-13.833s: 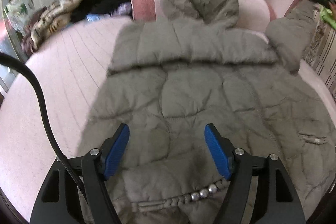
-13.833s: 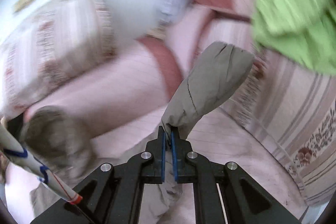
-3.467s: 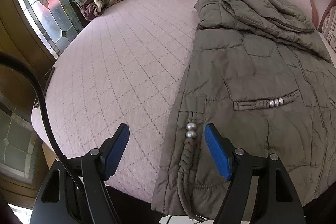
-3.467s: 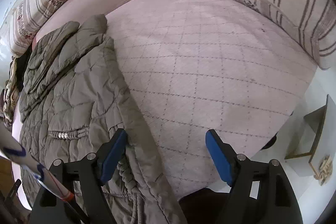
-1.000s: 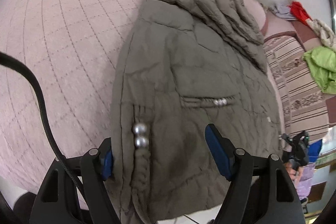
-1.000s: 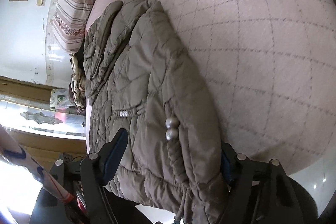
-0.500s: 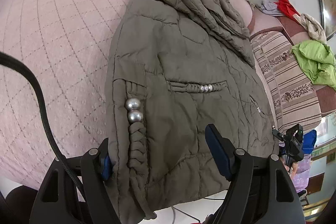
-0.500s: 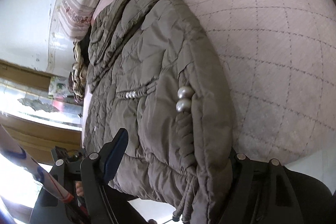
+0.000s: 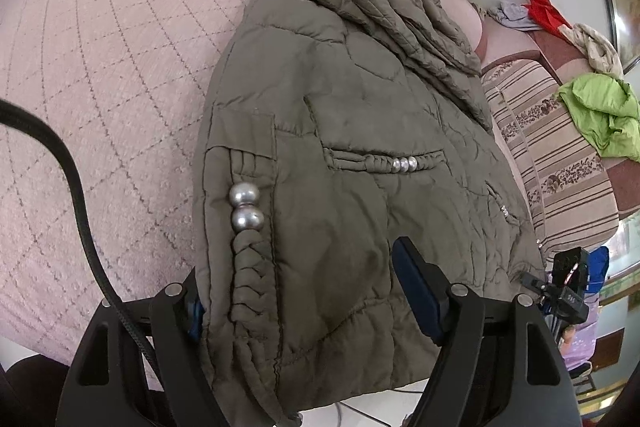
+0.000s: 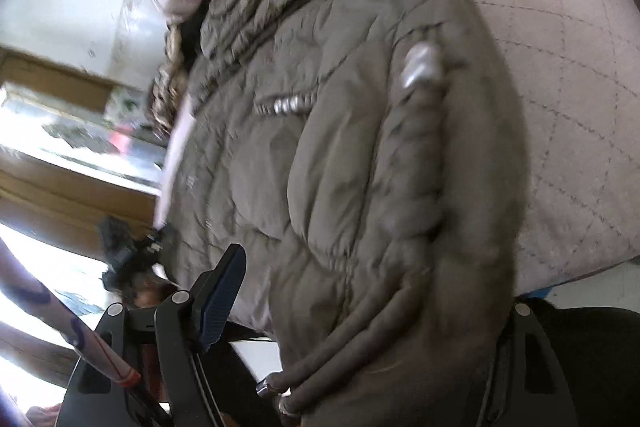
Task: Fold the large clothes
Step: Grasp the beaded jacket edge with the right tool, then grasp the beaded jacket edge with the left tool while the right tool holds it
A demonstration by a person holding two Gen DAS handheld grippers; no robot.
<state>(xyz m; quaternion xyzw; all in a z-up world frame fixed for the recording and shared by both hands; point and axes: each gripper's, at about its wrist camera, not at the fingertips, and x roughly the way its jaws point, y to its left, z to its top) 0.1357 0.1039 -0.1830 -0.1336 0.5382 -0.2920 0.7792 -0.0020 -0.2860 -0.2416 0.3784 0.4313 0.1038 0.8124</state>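
Jacket (image 9: 344, 163), puffy and olive green, lies on the pink bed (image 9: 104, 75), filling the middle of the frame. Its hood points to the top, its hem to the bottom, so it runs long from top to bottom. The left gripper (image 9: 304, 303) and right gripper (image 10: 360, 307) have their fingers open around the hem corners. The thick hem might slip out if they pinch too little.

Olive-green quilted puffer jacket (image 9: 340, 163): matt, finely creased cloth lying between the jaws, with braided cord trim and glossy silver metal beads (image 9: 245, 207). Pink diamond-quilted bedcover (image 9: 100, 75), outside the left jaw: soft, nubbly cloth. Black gripper arms look like matt plastic; blue finger pads (image 9: 416, 291) smooth.
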